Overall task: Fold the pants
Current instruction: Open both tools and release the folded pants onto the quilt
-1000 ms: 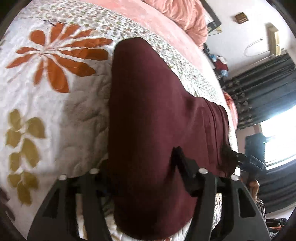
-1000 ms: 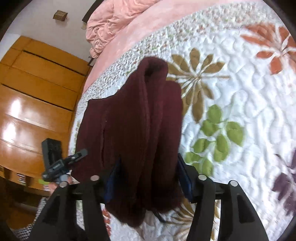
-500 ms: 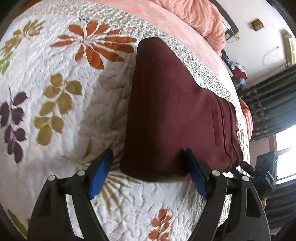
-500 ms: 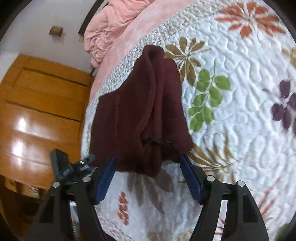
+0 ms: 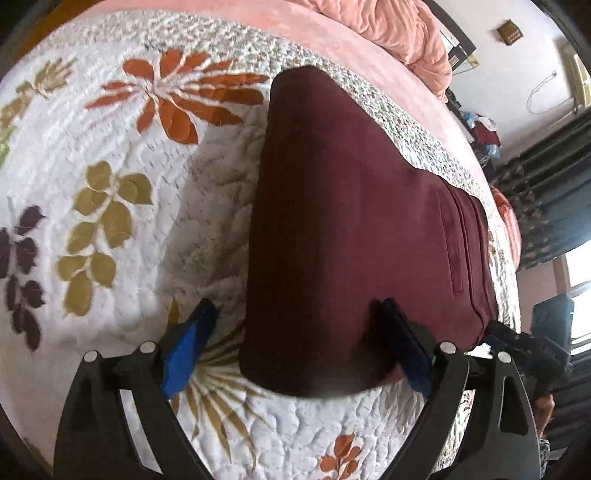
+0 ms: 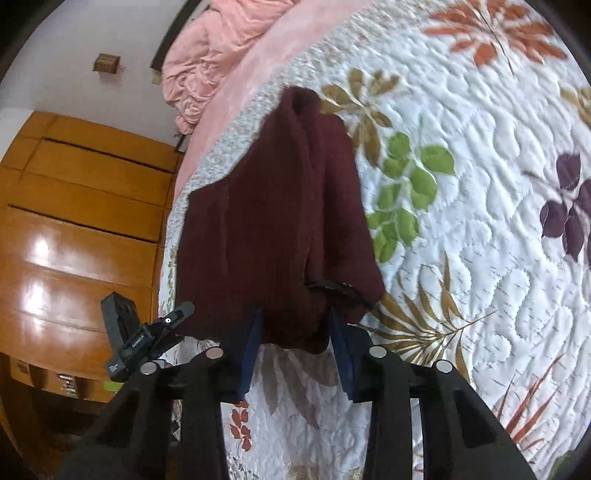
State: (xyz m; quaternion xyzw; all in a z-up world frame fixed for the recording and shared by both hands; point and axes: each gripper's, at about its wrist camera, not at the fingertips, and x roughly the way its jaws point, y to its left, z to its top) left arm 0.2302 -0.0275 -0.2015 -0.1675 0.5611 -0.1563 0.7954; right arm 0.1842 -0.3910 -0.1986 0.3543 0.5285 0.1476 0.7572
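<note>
The maroon pants (image 5: 351,221) lie folded into a long flat strip on the flowered quilt (image 5: 110,155). My left gripper (image 5: 293,308) hovers over their near end. Its jaws are opening wide: the left pad stands off the cloth over the quilt and the right pad rests over the top layer. In the right wrist view the pants (image 6: 273,206) show thicker folds and a dark cord at the near hem. My right gripper (image 6: 295,317) straddles that hem. Its jaws are closing with cloth between the pads, and I see no firm pinch.
Pink bedding (image 5: 399,29) is heaped at the head of the bed. A wooden wardrobe (image 6: 74,221) stands past the bed's edge. Dark curtains (image 5: 546,177) hang by a bright window. The black body of the other hand's tool (image 6: 125,336) shows at the quilt's edge.
The pants, lifted close to the left camera a second ago, now lie flat on the quilt. The left jaws have spread apart. The right jaws widened, then narrowed around the near hem.
</note>
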